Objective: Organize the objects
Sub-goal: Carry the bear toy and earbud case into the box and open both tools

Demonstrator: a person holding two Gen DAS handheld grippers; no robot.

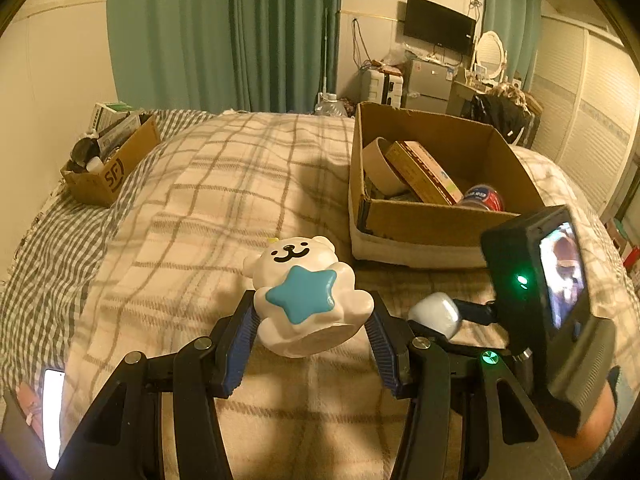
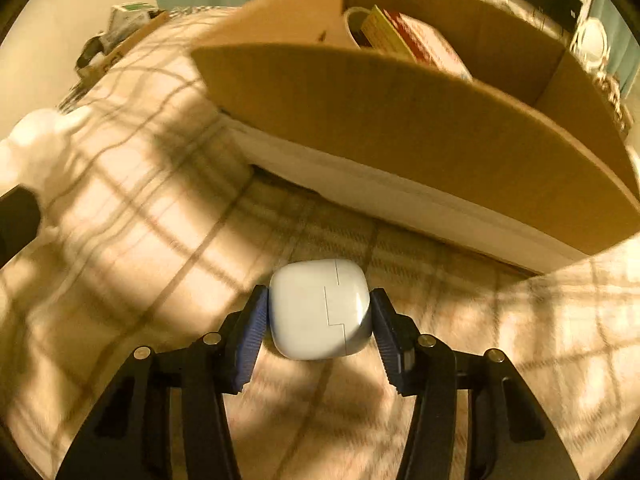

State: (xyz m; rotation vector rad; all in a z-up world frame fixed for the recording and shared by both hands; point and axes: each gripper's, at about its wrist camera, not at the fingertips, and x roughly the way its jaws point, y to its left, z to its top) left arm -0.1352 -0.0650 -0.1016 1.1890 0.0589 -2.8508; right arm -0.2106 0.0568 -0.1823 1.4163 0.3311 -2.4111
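Two tools are loaded: left tool (image 1: 310,322) clamps the white bear figure (image 1: 306,300) (blue star on its belly), right tool (image 2: 320,320) pinches a white case (image 2: 320,308), both above the bed (image 1: 224,184) near the cardboard box (image 1: 432,220).

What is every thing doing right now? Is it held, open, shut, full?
Left gripper: shut on the bear toy.
Bear toy: held, upright, face toward the camera.
Right gripper: shut on the white case.
White case: held, lid closed.
Big cardboard box: open, partly filled.
Small cardboard box: open, crammed.
TV: off.
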